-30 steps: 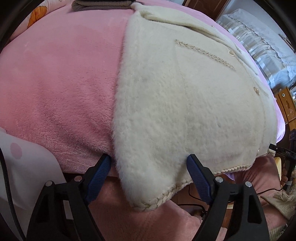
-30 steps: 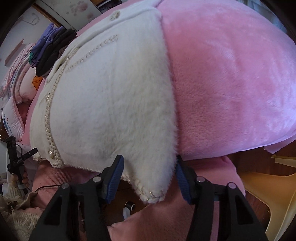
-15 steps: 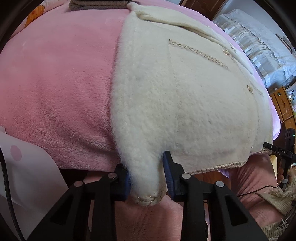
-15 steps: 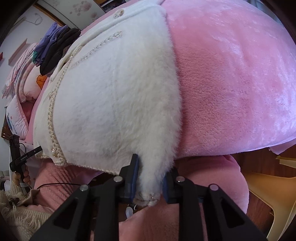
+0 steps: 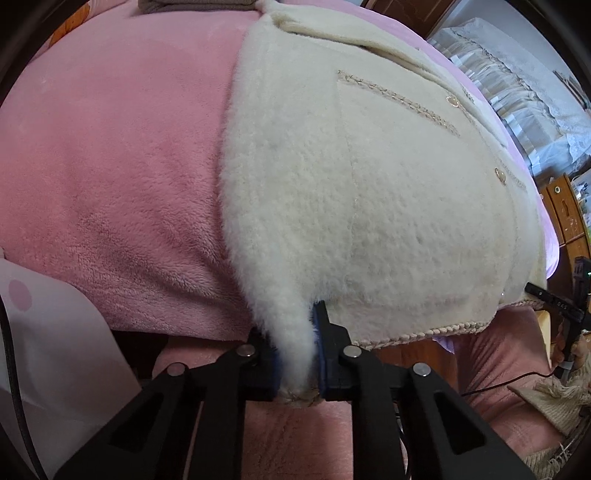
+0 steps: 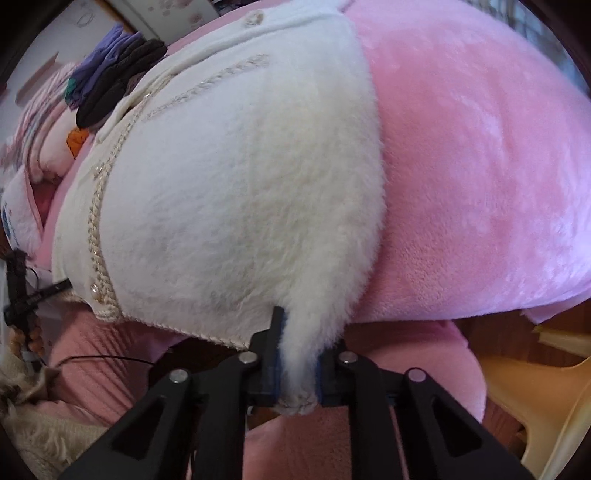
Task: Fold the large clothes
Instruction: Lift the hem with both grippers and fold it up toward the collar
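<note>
A cream fleece jacket (image 5: 369, 184) with braided trim and small buttons lies spread front-up on a pink blanket (image 5: 110, 166). My left gripper (image 5: 295, 365) is shut on the jacket's near left hem corner at the bed's edge. In the right wrist view the same jacket (image 6: 229, 192) lies on the blanket (image 6: 480, 166), and my right gripper (image 6: 297, 369) is shut on its near right hem corner. Both pinched corners bunch between the blue pads.
Folded dark and purple clothes (image 6: 114, 62) lie stacked past the collar. A grey folded item (image 5: 195, 4) lies at the far edge. A wooden cabinet (image 5: 569, 218) stands at the right. A yellow plastic chair (image 6: 535, 398) stands near the bed. A pink cushion (image 5: 295, 435) lies below the grippers.
Both grippers went from open around the hem corners to shut on them, and moved slightly closer to the jacket.
</note>
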Available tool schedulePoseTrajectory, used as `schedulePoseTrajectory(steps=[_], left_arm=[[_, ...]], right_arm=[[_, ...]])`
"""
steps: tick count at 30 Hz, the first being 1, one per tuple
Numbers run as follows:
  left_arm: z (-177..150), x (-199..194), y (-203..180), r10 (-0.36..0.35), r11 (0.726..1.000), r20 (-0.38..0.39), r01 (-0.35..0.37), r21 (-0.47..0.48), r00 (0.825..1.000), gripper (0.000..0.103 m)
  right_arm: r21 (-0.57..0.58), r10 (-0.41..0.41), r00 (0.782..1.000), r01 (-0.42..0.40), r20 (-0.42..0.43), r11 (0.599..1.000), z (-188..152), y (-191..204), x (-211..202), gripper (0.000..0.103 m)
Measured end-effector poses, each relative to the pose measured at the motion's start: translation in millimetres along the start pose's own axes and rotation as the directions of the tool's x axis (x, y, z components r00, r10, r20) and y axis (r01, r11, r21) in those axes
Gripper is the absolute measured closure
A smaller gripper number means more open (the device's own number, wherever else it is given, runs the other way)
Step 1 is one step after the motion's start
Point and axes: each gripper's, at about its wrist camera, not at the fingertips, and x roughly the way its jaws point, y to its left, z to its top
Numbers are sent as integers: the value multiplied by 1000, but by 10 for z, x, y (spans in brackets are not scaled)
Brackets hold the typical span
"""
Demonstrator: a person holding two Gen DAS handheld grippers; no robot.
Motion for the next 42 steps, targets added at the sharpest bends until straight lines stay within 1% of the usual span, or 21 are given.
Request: schedulePoseTrajectory(steps=[3, 6, 10, 13, 14, 17, 20, 23, 26, 28, 32, 35, 36, 41, 42], left_arm=[[-1, -73, -83, 31, 999, 13, -31, 24, 999, 94], [-7, -181, -121, 25, 1000, 41, -26, 14, 999, 95], [-1, -385, -90, -32, 999, 92, 35, -33, 995, 96], [13, -560, -70, -72, 995, 131, 81, -59, 989, 96], [30, -617, -67, -90, 993, 145, 100, -66, 985, 96], [112, -818, -88, -154, 981, 200, 174, -86, 968, 96], [291, -1043, -167, -214, 965, 271, 246, -92, 939, 96], [504, -1239, -203, -253, 944, 330, 306, -120, 910, 96], [768, -1373, -182, -279, 915, 382, 365, -174, 881, 96], [968, -1454, -172, -285, 898, 417, 393, -199, 863, 96], [1402, -1567, -74, -254, 888, 478, 399, -229, 840, 96], [1814, -1525, -94, -212, 885, 505, 383, -264, 837, 96], [1958, -1509, -77, -198, 885, 511, 377, -274, 837, 96], [2697, -1320, 22, -108, 883, 529, 325, -338, 842, 96], [2863, -1259, 39, -85, 887, 530, 307, -345, 844, 96]], right_arm=[[-70, -57, 997, 60, 47, 996, 0, 184, -130, 94], [-113, -76, 993, 86, 93, 990, 19, 306, -277, 95], [-128, -54, 986, 74, 155, 989, 50, 372, -494, 95], [-115, -16, 977, 41, 214, 993, 93, 355, -699, 95], [-107, 1, 973, 24, 230, 994, 114, 358, -764, 95], [-81, 66, 958, -45, 280, 996, 223, 344, -969, 95], [-60, 122, 935, -109, 334, 992, 354, 358, -1165, 95], [-55, 165, 909, -156, 383, 986, 527, 361, -1341, 95], [-46, 190, 888, -188, 419, 981, 730, 369, -1474, 95], [-33, 208, 872, -216, 443, 976, 884, 352, -1545, 95], [21, 237, 841, -283, 486, 959, 1319, 250, -1620, 95], [42, 210, 832, -268, 513, 962, 1650, 208, -1651, 95], [51, 197, 830, -261, 522, 964, 1809, 188, -1655, 95], [91, 154, 827, -240, 541, 967, 2545, 88, -1539, 95], [98, 144, 827, -233, 543, 968, 2698, 70, -1486, 95]])
